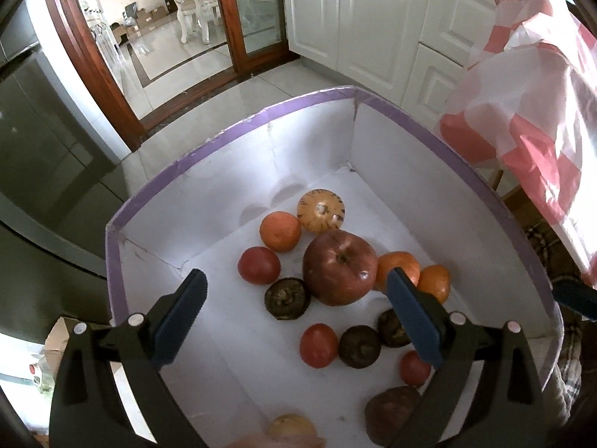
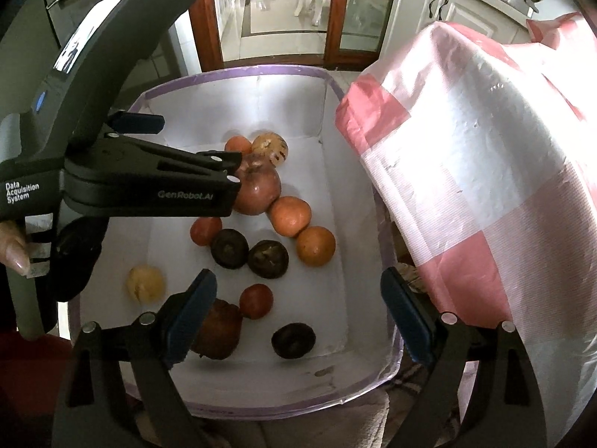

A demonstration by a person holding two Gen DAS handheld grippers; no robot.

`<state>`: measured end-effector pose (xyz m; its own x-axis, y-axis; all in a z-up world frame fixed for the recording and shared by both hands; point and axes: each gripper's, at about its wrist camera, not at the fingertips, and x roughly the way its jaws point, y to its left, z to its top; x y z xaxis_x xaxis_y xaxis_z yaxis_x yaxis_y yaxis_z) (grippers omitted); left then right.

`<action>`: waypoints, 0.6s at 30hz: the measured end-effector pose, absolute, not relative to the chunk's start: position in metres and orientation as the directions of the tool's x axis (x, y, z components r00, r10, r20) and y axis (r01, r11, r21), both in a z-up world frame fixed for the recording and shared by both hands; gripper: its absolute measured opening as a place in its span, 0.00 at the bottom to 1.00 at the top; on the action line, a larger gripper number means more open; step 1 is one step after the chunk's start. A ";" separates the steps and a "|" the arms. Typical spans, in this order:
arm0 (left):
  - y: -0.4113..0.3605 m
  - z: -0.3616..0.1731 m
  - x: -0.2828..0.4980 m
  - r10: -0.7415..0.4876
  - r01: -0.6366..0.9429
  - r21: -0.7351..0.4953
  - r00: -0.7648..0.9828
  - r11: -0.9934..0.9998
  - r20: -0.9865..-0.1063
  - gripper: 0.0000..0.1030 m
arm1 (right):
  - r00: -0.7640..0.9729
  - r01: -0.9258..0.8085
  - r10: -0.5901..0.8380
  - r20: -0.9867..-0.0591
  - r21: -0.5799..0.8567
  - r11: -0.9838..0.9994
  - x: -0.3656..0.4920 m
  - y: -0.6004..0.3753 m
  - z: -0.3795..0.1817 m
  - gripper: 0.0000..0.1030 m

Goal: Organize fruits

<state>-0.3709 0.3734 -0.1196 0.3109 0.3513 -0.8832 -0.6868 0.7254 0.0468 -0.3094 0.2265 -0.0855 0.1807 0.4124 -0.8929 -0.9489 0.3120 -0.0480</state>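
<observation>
White card lined with a purple rim forms the box [image 1: 231, 130] that holds all the fruit, and both grippers hang above it, tilted down into it. A large red apple [image 1: 339, 267] sits near the middle of the floor, touching an orange [image 1: 399, 267] on its right, with a second orange [image 1: 434, 282] just beside that one. At the far end lie a third orange [image 1: 280, 231] and a small striped yellow gourd-like fruit [image 1: 321, 211], side by side. Red tomatoes [image 1: 259, 265] are scattered left of the apple and nearer the camera, and dark, wrinkled round fruits [image 1: 287, 298] lie between them; what they are is hard to tell. A pale yellow fruit [image 2: 145, 283] rests alone by the left wall.

The left gripper [image 1: 296, 295] stands wide open over the apple, nothing between its blue pads. The right gripper [image 2: 298, 298] is likewise spread wide and empty, over the near end of the box, above a tomato [image 2: 255, 300] and a brown fruit [image 2: 218, 332]. A pink and white checked plastic bag [image 2: 466, 171] hangs just right of the box.
</observation>
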 end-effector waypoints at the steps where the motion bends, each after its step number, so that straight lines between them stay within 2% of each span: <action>1: 0.373 -0.120 -0.371 0.350 -0.686 0.047 0.311 0.726 -0.883 0.94 | 0.181 -0.948 0.411 -0.893 -0.047 0.314 -0.309 0.227 -0.086 0.84; 18: 0.376 -0.120 -0.364 0.328 -0.670 0.036 0.315 0.741 -0.891 0.94 | 0.178 -0.945 0.400 -0.899 -0.042 0.325 -0.309 0.231 -0.092 0.84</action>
